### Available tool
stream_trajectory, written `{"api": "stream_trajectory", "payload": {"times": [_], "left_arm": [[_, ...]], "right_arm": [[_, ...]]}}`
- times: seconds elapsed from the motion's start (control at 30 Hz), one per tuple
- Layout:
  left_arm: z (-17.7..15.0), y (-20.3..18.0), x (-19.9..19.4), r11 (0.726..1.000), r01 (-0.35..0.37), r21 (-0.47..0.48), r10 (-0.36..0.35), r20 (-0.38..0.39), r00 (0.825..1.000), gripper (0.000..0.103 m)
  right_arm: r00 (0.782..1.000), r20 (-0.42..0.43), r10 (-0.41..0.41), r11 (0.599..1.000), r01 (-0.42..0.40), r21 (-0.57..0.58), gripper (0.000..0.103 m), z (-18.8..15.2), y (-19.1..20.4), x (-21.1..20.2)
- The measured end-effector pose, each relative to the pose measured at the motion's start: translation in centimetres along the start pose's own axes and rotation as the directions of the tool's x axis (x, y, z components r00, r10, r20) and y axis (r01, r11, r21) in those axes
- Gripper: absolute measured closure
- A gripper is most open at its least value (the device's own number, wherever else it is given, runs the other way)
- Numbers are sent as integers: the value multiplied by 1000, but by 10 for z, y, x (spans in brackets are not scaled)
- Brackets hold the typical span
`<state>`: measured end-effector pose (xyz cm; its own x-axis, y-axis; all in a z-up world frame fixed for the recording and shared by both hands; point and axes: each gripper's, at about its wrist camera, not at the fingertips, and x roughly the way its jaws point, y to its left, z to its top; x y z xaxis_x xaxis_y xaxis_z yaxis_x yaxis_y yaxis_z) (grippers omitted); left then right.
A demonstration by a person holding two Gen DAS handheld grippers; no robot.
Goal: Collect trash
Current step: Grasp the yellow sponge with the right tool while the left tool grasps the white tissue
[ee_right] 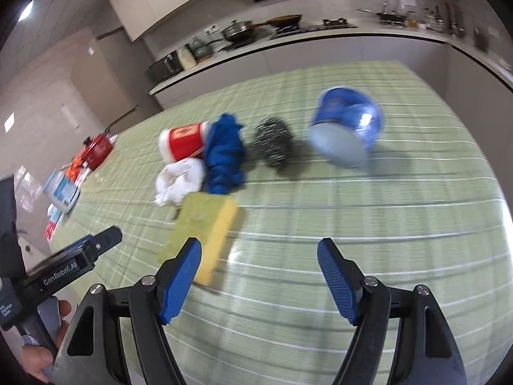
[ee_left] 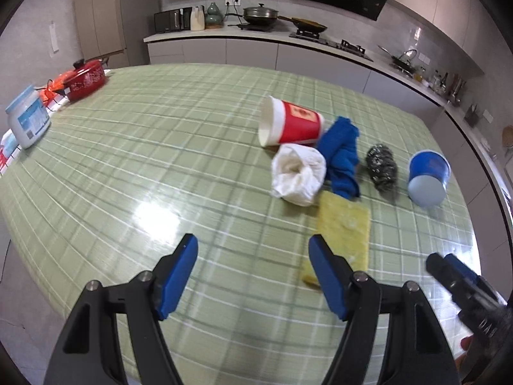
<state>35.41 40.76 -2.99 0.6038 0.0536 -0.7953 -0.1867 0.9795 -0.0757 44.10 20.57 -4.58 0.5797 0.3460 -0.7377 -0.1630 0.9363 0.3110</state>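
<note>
Nothing looks collected yet: the red paper cup [ee_left: 293, 125], crumpled tissue [ee_left: 298, 175] and blue cup [ee_left: 428, 178] lie on the table [ee_left: 160, 160]; left tongs [ee_left: 253, 277] and right tongs [ee_right: 259, 280] are released, empty.

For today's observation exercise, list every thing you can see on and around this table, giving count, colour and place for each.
Tipped paper cup: one, red and white, mid-table, on its side.
Crumpled paper tissue: one, white, in front of the red cup.
Bunched cloth: one, blue, right of the tissue.
Steel wool scourer: one, silver-grey, right of the cloth.
Tipped blue paper cup: one, furthest right.
Flat sponge: one, yellow, nearest the grippers.
Lidded pot: one, red, far left edge.
Plastic tub: one, white and blue, left edge.
Checked tablecloth: one, green.
Left hand-held gripper: open, empty.
Right hand-held gripper: open, empty.
</note>
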Motion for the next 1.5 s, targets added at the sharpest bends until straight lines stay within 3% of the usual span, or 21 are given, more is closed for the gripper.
{"api": "stream_trajectory", "payload": {"times": [0.23, 0.47, 0.77, 0.97, 1.3, 1.37, 1.5], "left_arm": [[14, 28, 12, 1000, 31, 5, -31, -17, 999, 30], [37, 60, 33, 993, 81, 88, -79, -33, 996, 30], [45, 61, 55, 969, 149, 197, -137, -72, 988, 30], [46, 54, 56, 956, 177, 233, -163, -76, 984, 30], [41, 17, 57, 933, 245, 264, -223, -111, 969, 30], [41, 7, 59, 929, 257, 266, -233, -120, 965, 30], [43, -8, 64, 929, 257, 267, -232, -120, 965, 30]], "right_arm": [[999, -50, -20, 999, 18, -50, 26, 0, 54, 41], [989, -66, -133, 990, 136, 28, 26, -3, 83, 80], [951, -73, -300, 952, 303, 45, 26, -10, 95, 101], [930, -69, -362, 930, 365, 49, 26, -11, 87, 95], [899, -55, -434, 885, 437, 160, 27, -12, 17, 60], [900, -53, -432, 887, 434, 158, 34, -11, 8, 56], [911, -49, -410, 901, 413, 131, 40, -10, -2, 51]]}}
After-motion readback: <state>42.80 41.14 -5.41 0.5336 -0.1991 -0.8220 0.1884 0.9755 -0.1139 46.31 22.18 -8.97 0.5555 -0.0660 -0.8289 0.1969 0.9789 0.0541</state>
